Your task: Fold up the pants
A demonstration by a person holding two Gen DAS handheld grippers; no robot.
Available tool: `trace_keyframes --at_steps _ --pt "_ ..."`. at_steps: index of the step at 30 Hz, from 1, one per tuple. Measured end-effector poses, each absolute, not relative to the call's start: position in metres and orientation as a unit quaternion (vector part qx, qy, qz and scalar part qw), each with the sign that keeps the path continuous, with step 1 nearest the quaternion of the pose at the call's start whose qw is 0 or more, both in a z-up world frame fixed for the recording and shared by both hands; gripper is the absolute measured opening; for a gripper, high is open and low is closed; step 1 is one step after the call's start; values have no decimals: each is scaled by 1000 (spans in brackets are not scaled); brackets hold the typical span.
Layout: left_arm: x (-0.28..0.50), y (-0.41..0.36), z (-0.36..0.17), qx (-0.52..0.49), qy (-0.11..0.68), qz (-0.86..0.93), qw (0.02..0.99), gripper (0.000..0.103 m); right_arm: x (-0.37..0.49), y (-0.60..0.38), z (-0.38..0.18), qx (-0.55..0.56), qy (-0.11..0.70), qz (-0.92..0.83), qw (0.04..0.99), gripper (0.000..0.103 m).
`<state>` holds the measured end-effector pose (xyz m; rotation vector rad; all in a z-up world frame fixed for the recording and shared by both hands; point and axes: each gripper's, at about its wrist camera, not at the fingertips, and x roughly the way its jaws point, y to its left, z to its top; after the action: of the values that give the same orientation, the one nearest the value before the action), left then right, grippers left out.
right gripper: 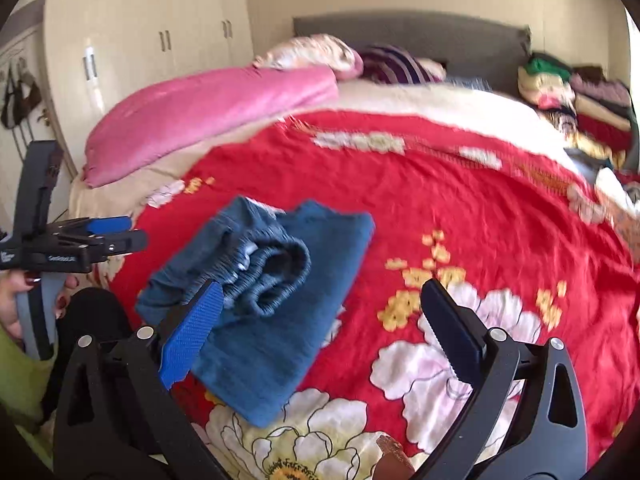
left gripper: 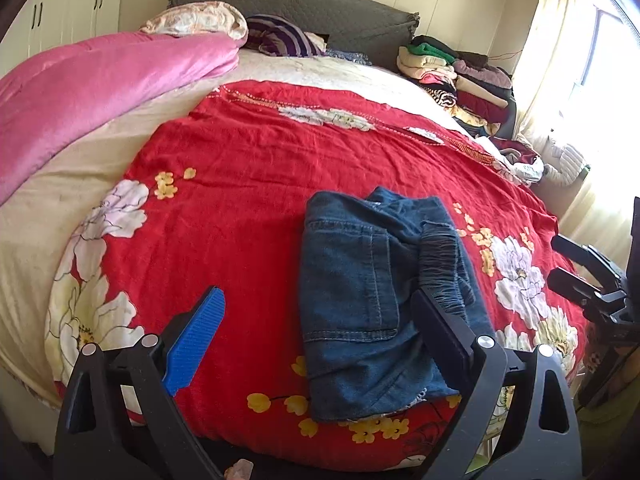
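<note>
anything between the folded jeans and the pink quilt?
Nothing on it: in the left wrist view only bare red floral bedspread and cream sheet lie between the folded jeans and the pink quilt.

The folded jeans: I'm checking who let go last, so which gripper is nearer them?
Hard to call. The right gripper has its blue finger over the folded jeans; the left gripper has its black finger over them. Both are open, neither gripping.
</note>
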<state>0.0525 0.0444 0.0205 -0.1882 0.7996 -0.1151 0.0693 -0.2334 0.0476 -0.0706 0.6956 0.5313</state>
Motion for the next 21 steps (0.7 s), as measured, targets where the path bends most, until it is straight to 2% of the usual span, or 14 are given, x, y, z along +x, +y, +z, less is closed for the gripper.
trace_keyframes --at_steps 16,19,21 --pt "82 44 -18 -106 422 -44 899 94 112 -231 -1 53 428 260 864 93" --pt "89 43 -25 -113 429 -48 895 94 122 -228 -10 75 447 265 851 86" --pt "93 43 -28 -115 432 -50 893 94 128 -225 -15 83 455 270 844 86"
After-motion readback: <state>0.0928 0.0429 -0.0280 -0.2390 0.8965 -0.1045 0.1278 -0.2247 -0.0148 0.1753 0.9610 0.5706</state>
